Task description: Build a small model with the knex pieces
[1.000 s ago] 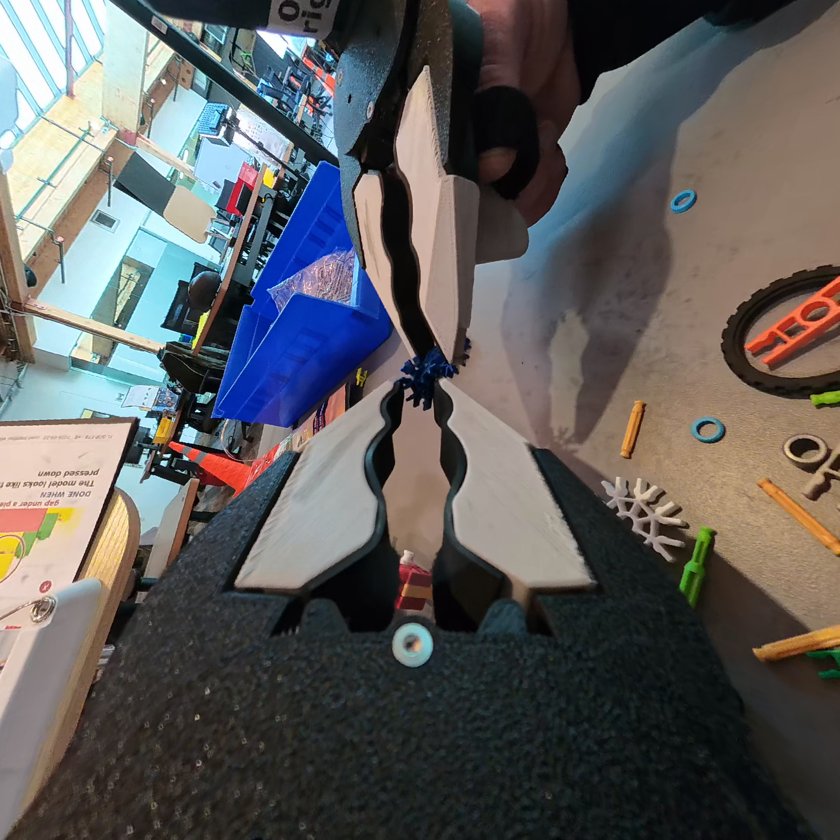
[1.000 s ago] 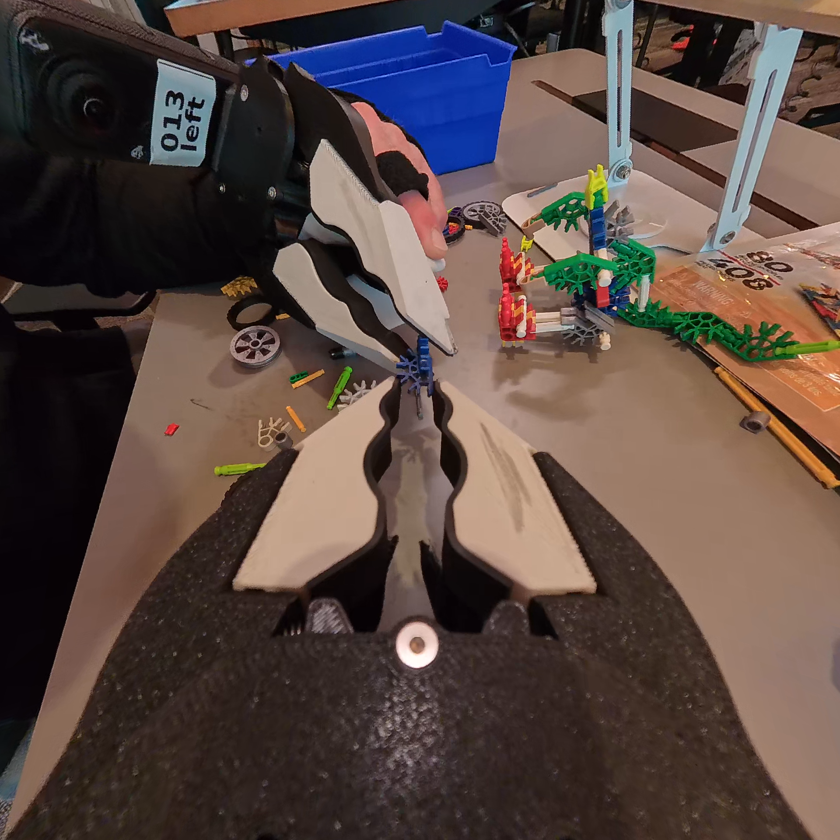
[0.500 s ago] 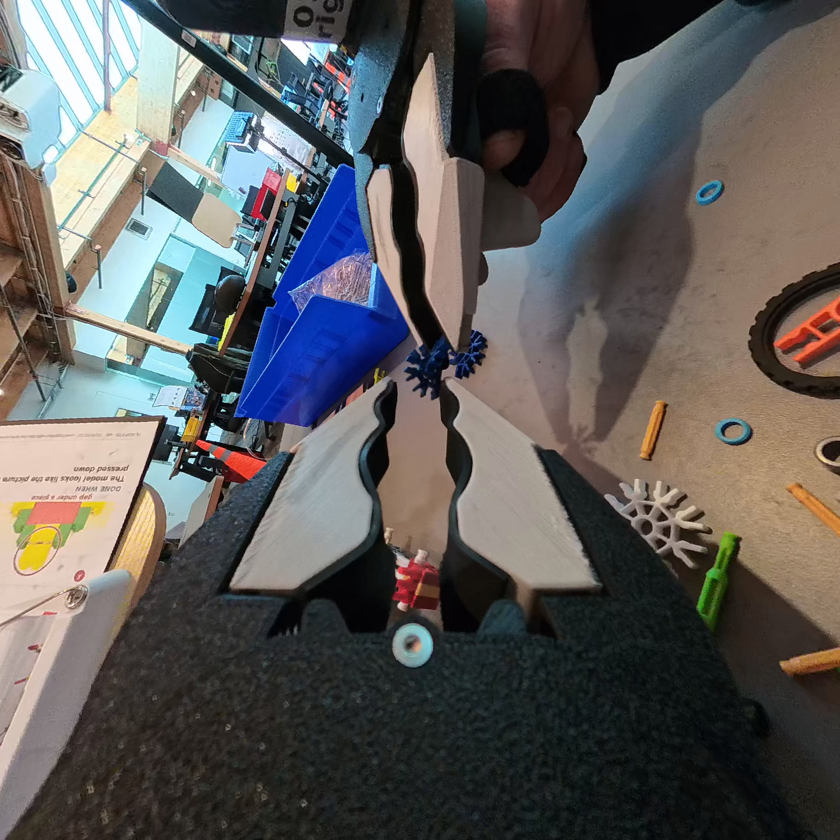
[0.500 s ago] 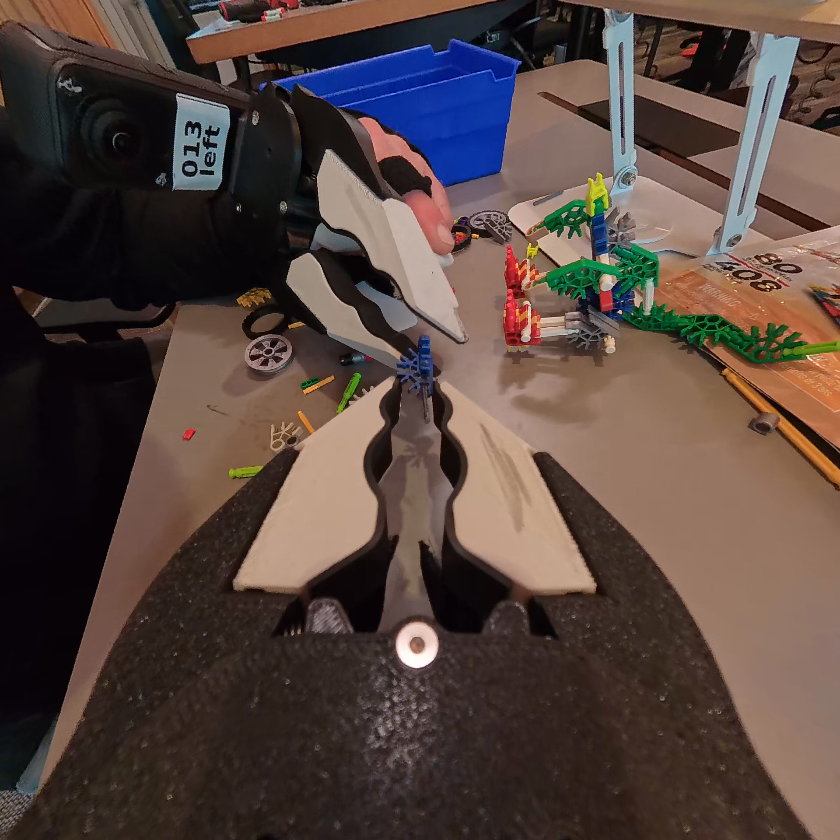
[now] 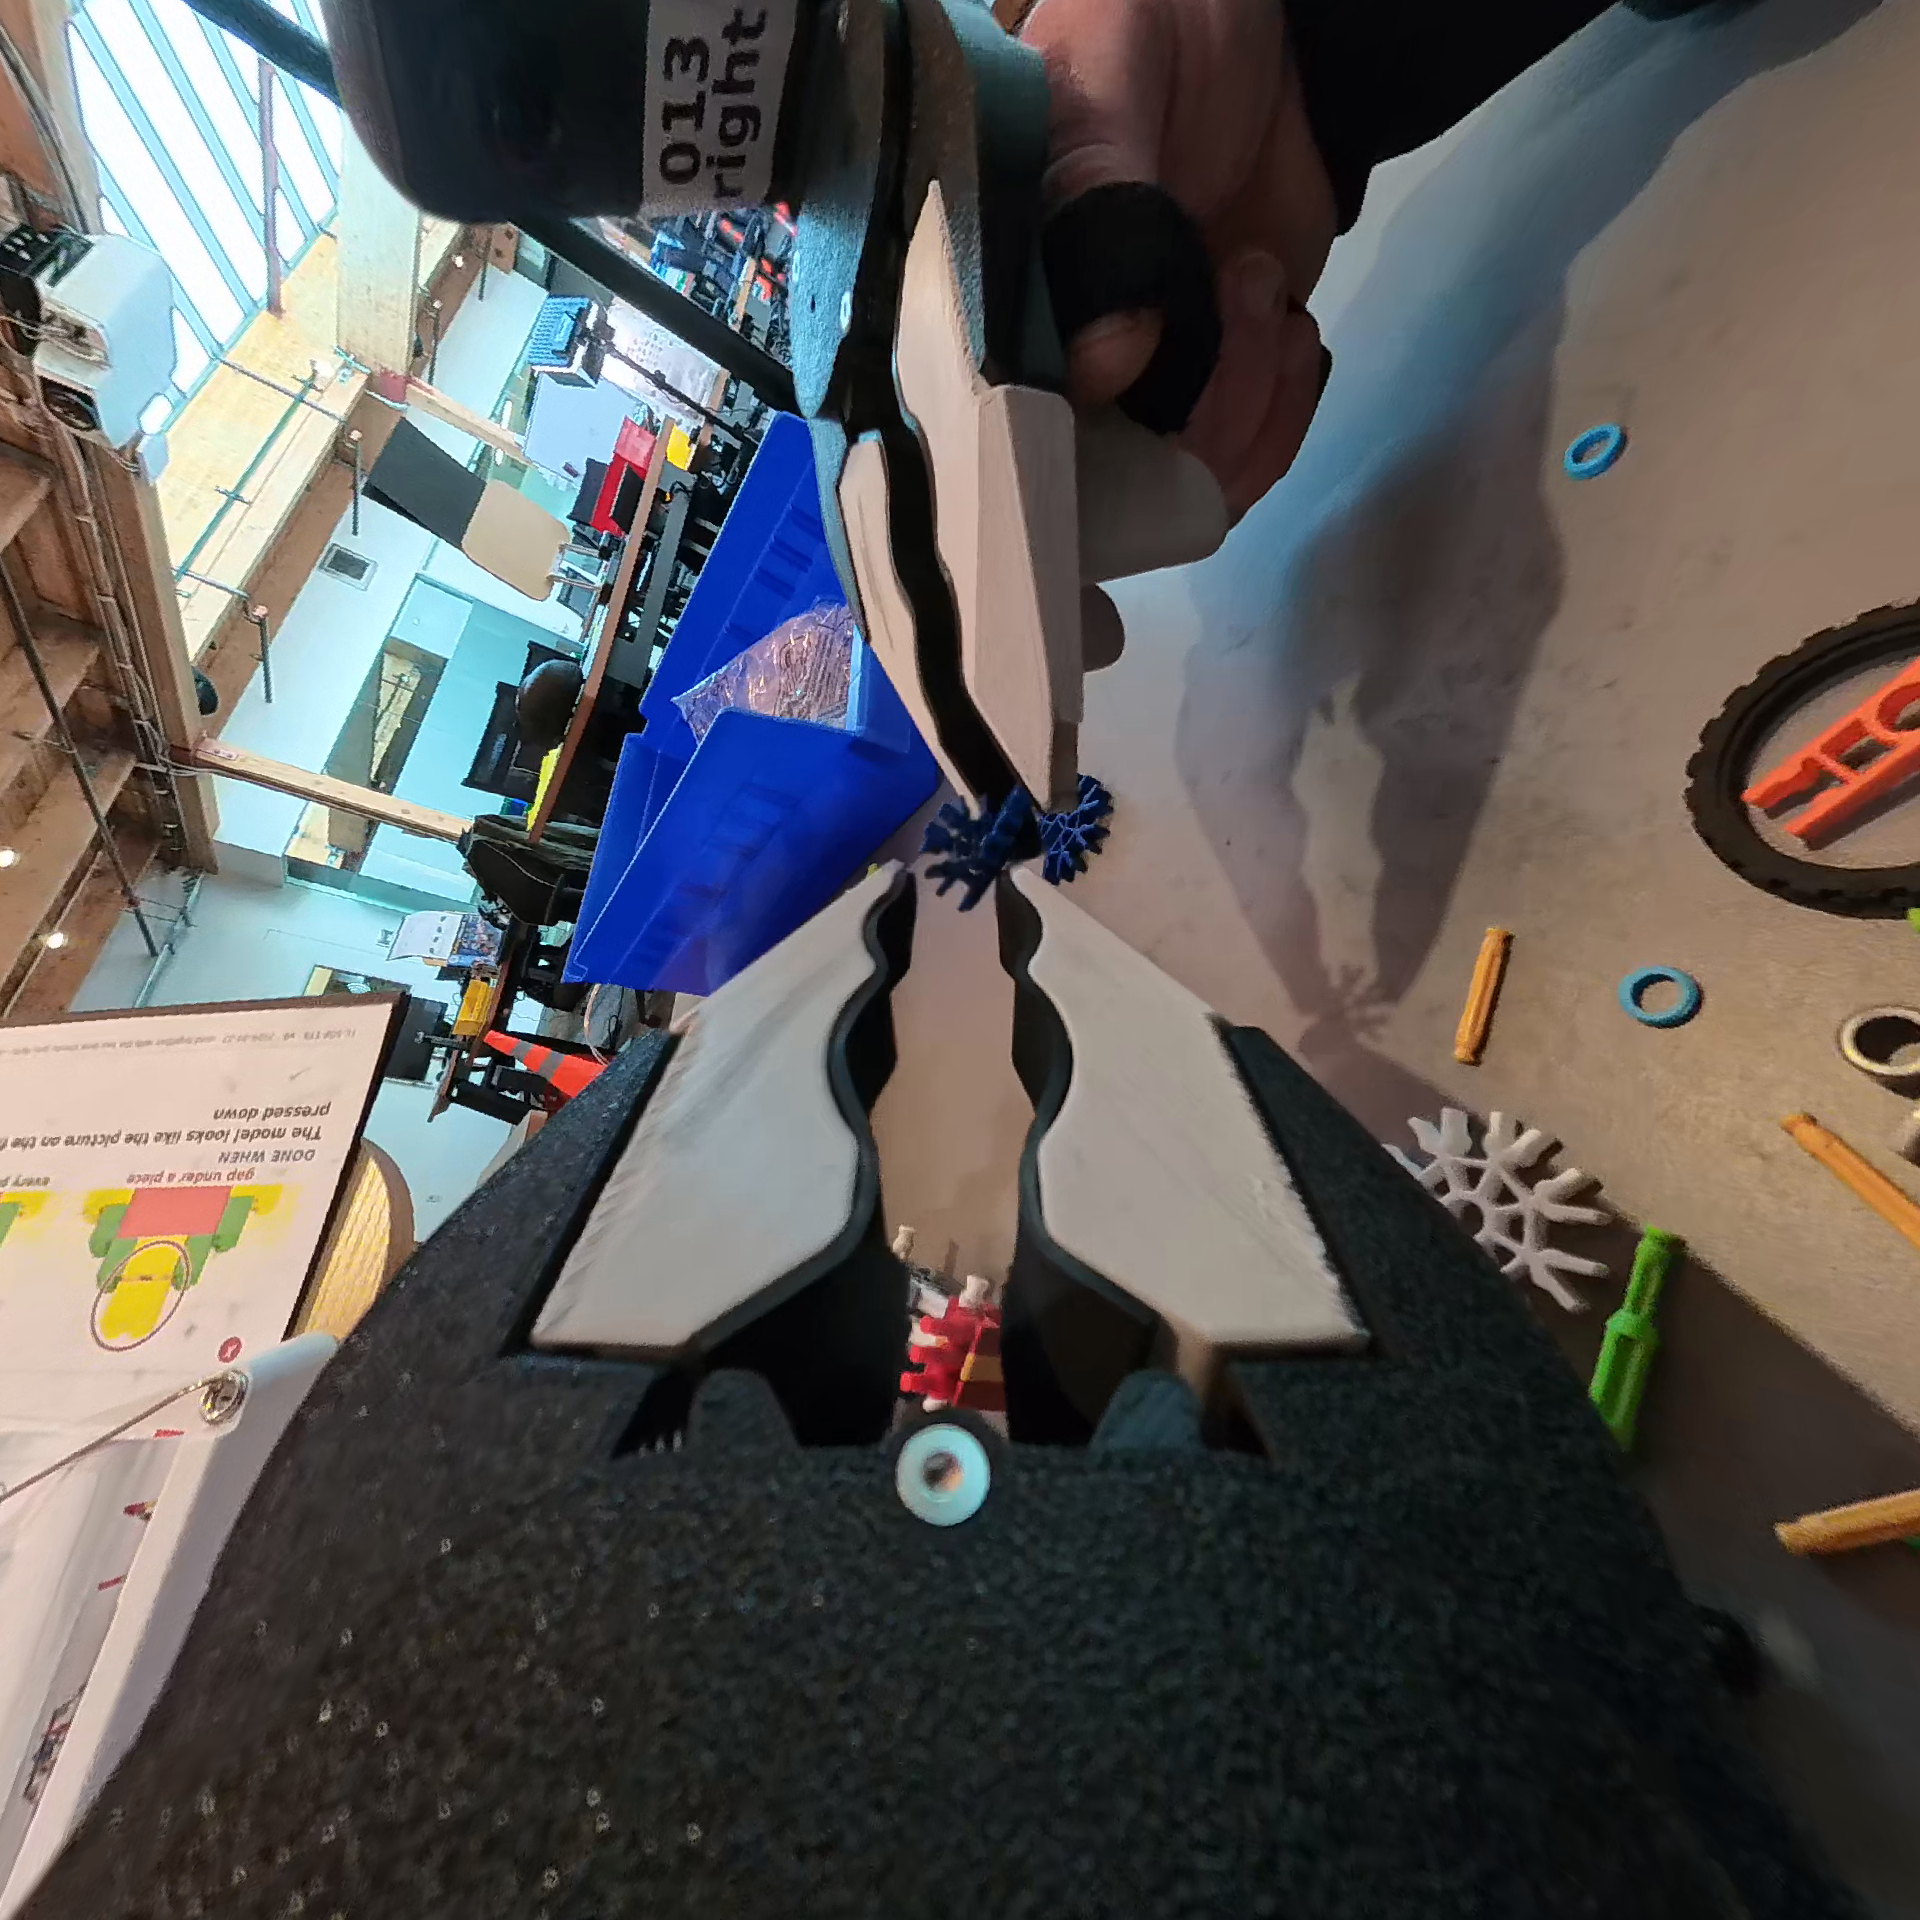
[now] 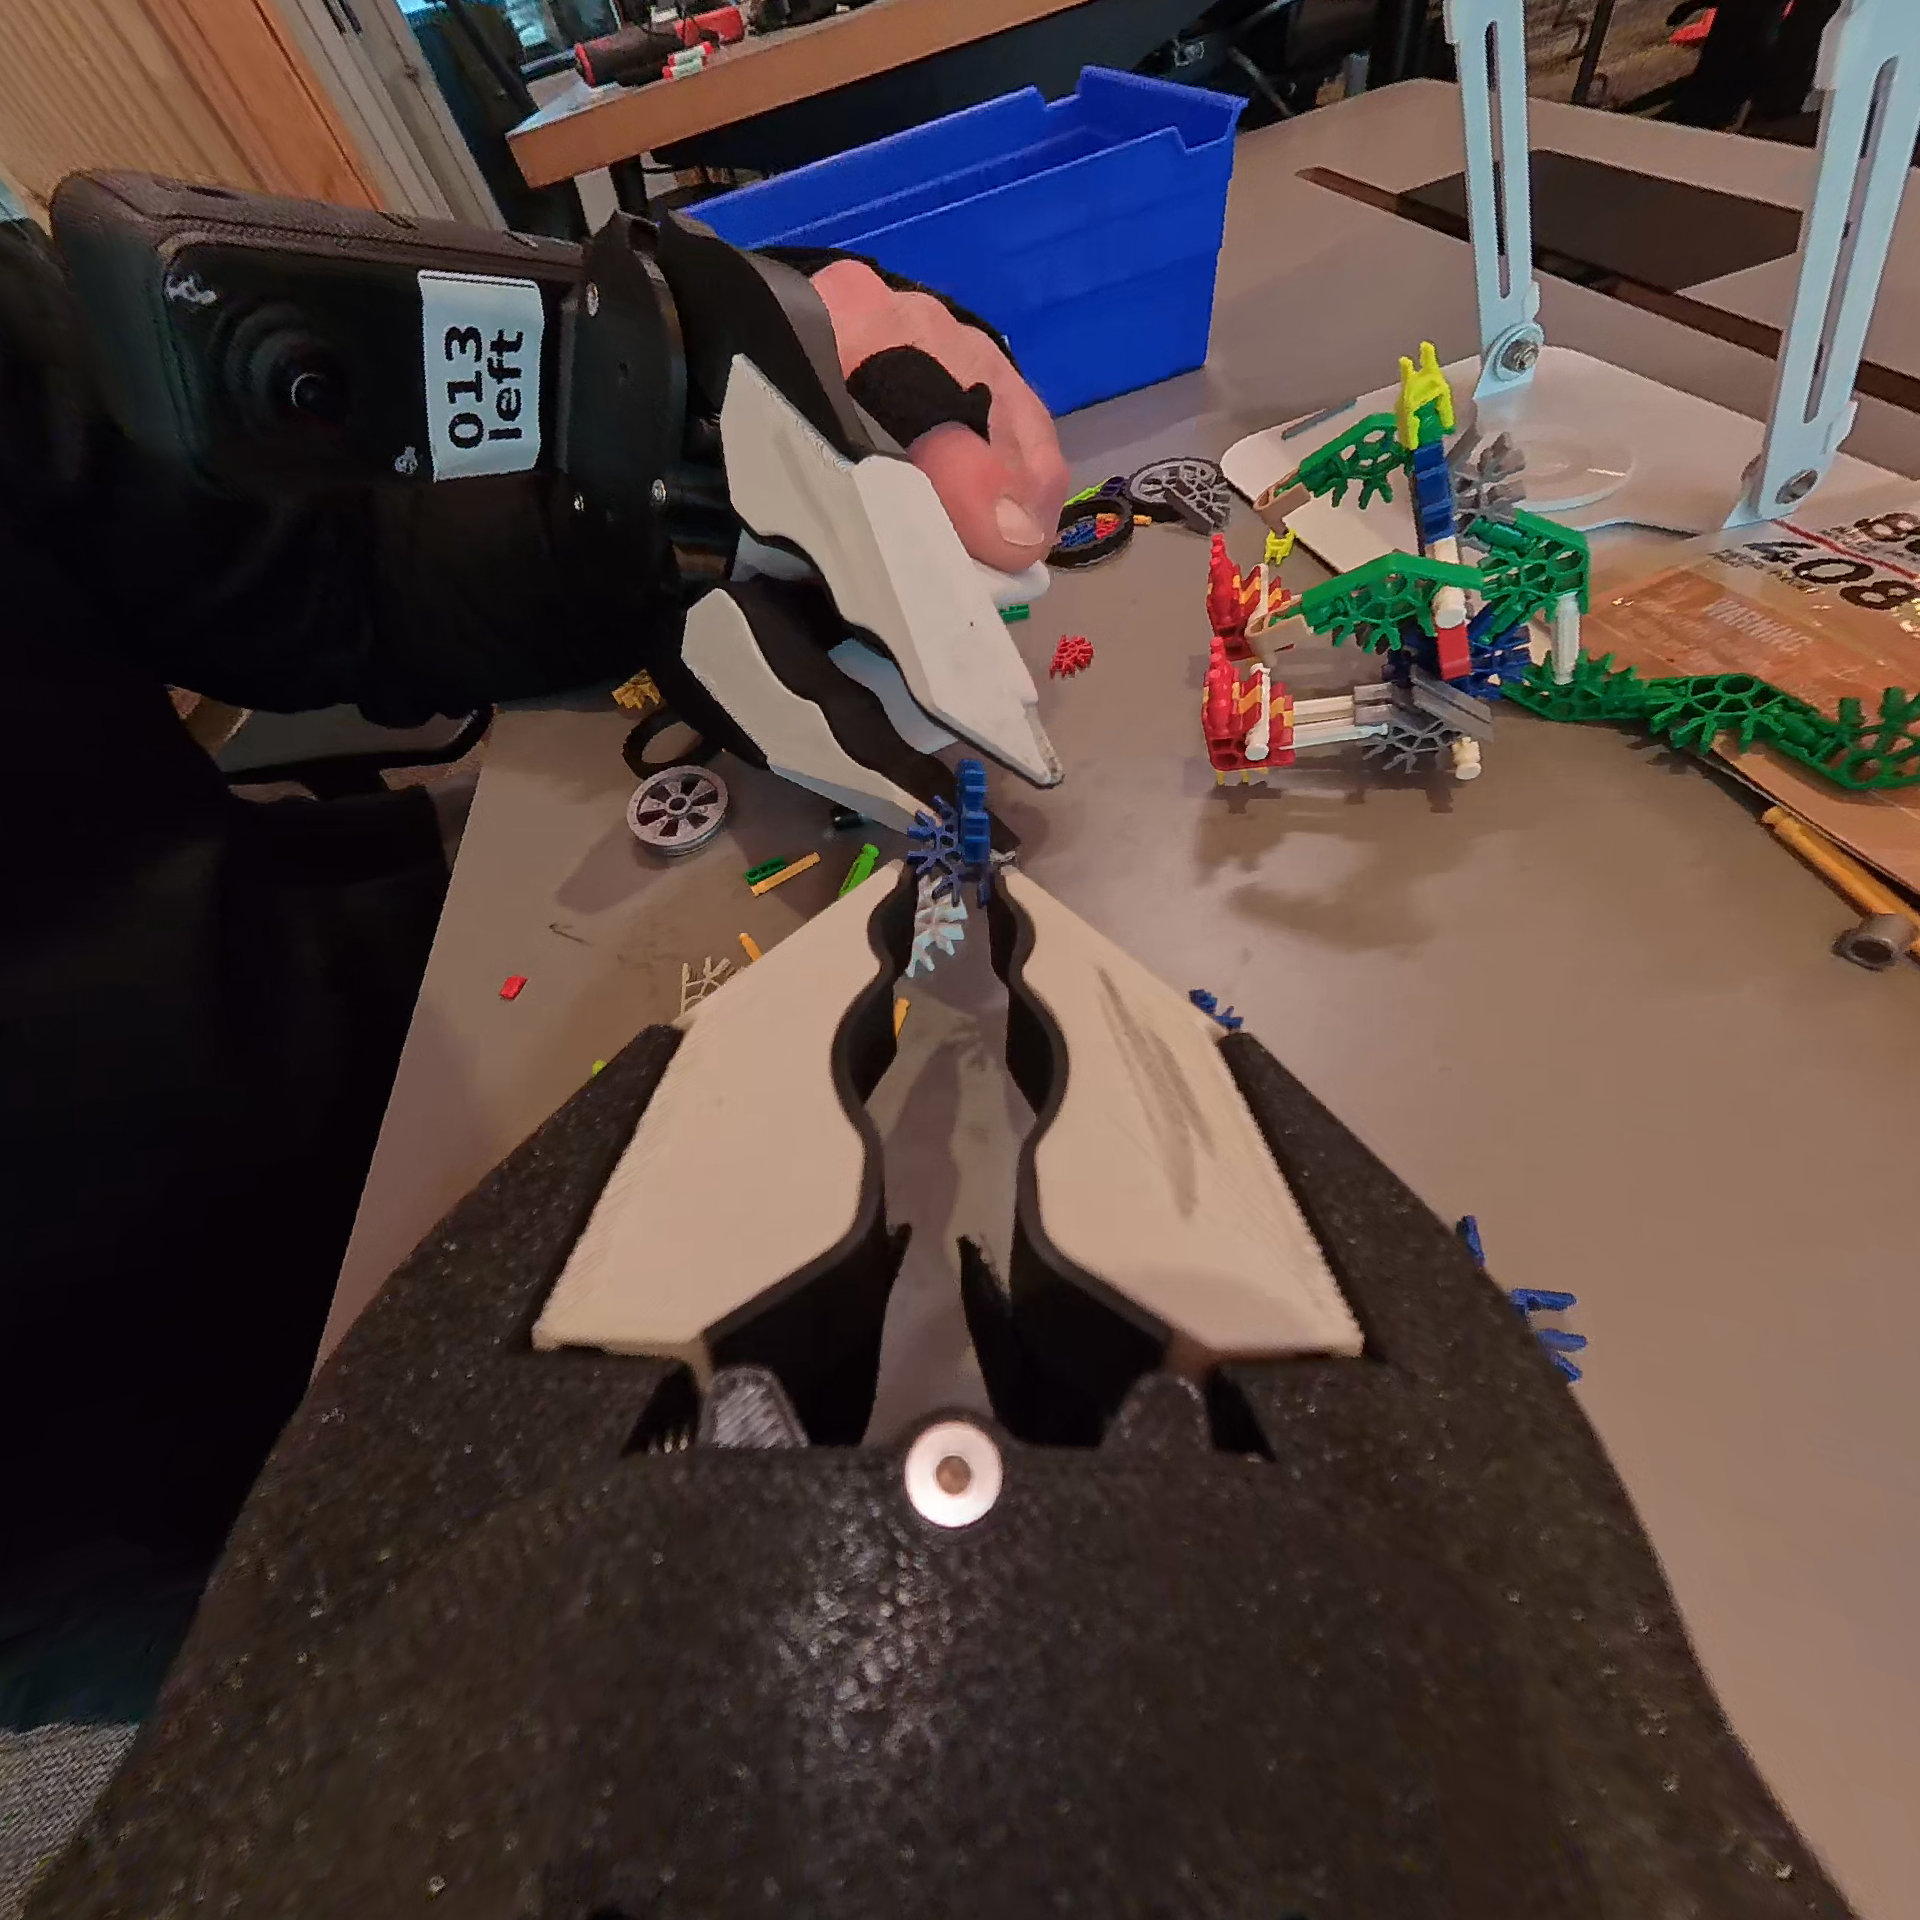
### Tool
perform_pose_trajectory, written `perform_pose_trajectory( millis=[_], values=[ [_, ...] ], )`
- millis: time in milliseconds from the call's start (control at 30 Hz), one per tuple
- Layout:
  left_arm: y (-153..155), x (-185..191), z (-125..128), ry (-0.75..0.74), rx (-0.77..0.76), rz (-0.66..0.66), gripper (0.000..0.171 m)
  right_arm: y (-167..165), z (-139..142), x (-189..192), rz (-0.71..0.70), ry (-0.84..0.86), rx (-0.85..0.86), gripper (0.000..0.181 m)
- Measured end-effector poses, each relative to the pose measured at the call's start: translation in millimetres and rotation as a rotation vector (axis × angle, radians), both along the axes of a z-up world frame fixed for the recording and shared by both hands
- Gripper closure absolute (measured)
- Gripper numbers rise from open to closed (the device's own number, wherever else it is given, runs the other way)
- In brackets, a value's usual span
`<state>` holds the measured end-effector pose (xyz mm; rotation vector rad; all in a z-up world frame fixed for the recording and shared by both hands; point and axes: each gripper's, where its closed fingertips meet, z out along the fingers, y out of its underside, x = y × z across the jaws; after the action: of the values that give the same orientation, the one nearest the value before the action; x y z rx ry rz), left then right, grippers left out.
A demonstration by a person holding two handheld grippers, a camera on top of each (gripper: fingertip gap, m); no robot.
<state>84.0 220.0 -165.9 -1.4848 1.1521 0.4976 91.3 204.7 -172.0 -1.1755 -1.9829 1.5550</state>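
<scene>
The right tongs [image 6: 951, 878] pinch a blue snowflake connector [image 6: 951, 831] at their tips. The left tongs [image 5: 954, 883], parted slightly, meet it tip to tip; whether they grip it is unclear. A white snowflake [image 5: 1512, 1205] lies on the worktop [image 5: 1558, 675] just right of them.

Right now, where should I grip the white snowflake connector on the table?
Come straight down from above and pinch across the white snowflake connector, fingertips on opposite teeth. It lies flat on the table, so its thin edge offers little from the side; avoid the green rod beside it.
</scene>
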Motion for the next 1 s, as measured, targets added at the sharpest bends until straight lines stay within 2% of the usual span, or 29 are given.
perform_pose_trajectory(
  millis=[1000],
  values=[
    [7.1, -2.7, -7.8, 0.001, 0.000, 0.052, 0.165, 5.5, -6.2, -6.1, -0.040, -0.007, 0.051, 0.170]
  ],
)
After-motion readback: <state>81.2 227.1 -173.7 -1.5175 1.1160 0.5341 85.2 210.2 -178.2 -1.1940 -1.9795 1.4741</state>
